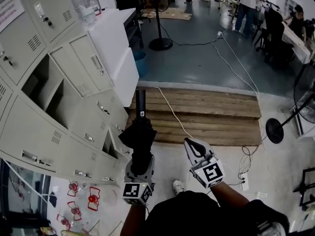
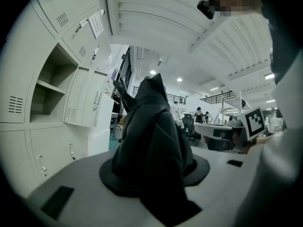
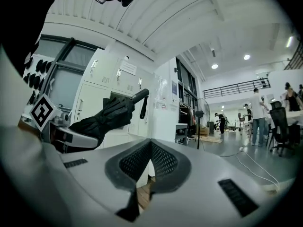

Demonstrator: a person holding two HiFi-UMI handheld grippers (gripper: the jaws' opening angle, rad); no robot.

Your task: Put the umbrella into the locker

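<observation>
The umbrella (image 1: 141, 132) is folded black fabric, creased and bunched, with a straight cylindrical handle pointing toward the top of the frame. At lower centre, the left gripper (image 1: 140, 168) pinches its cloth body and holds it nearly level, just beside the grey sheet-metal locker (image 1: 29, 132) with open compartments at left. Right of it, the right gripper (image 1: 193, 148) points level, jaws pressed together, empty.

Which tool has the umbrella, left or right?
The left tool: its jaws are clamped on the folded black umbrella. The right tool is shut on nothing.
</observation>
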